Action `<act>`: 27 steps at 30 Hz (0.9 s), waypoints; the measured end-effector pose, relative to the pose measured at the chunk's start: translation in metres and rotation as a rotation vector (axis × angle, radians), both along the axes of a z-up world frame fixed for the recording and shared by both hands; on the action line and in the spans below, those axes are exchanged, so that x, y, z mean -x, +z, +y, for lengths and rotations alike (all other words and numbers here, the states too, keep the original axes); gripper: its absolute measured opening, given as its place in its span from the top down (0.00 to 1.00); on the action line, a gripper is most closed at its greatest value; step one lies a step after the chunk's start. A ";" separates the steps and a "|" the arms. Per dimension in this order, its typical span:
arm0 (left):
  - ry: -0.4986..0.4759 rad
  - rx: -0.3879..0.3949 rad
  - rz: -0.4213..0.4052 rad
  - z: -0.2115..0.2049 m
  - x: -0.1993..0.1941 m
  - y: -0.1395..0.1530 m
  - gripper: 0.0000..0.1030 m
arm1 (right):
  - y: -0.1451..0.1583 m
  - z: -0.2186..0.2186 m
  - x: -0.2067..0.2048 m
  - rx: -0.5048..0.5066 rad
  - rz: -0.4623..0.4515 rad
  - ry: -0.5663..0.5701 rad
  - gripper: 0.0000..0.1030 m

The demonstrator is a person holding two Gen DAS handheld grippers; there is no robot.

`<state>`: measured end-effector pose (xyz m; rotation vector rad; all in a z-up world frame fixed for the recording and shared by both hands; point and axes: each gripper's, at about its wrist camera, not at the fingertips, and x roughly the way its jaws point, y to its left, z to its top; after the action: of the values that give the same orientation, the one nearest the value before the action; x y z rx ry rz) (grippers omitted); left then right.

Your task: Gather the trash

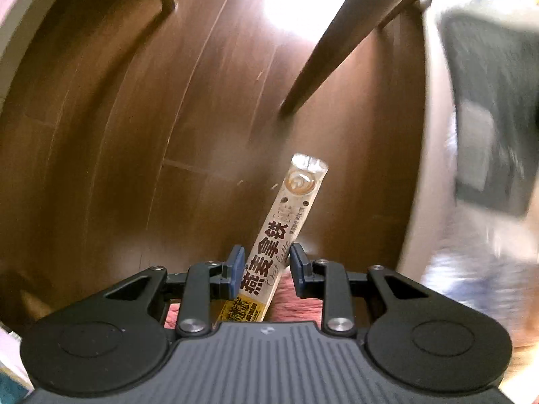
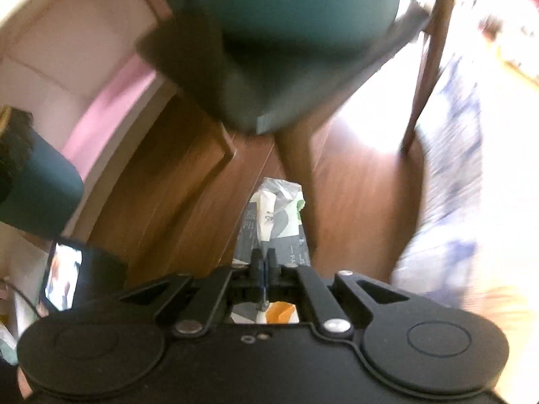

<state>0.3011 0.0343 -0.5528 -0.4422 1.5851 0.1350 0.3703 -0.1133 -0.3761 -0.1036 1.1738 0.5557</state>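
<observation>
A tall clear bottle (image 1: 289, 208) with a cream label in black Chinese print and "Oat latte" points away from the camera, high above the wooden floor. My left gripper (image 1: 266, 267) is shut on its lower part, a blue pad on either side. In the right wrist view a crumpled grey and white plastic wrapper (image 2: 276, 208) hangs forward from my right gripper (image 2: 265, 262). That gripper's fingers are pressed together on the wrapper's near edge. More of the wrapper, with an orange patch, shows under the gripper body.
Dark wooden floor (image 1: 134, 134) lies below both grippers. A slanted wooden furniture leg (image 1: 337, 43) crosses the left view. A teal-seated chair (image 2: 286, 33) with wooden legs stands ahead of the right gripper. A lit phone screen (image 2: 64, 276) is at lower left, blurred patterned fabric (image 2: 448, 202) at right.
</observation>
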 end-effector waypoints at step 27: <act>-0.281 -0.025 -0.255 -0.016 -0.041 0.263 0.85 | 0.195 -0.044 0.018 -0.003 -0.153 -0.089 0.99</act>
<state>0.3420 0.0181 -0.2895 -0.2042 1.3762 -0.1121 0.3525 -0.1574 -0.1814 -0.0897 1.0232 0.4624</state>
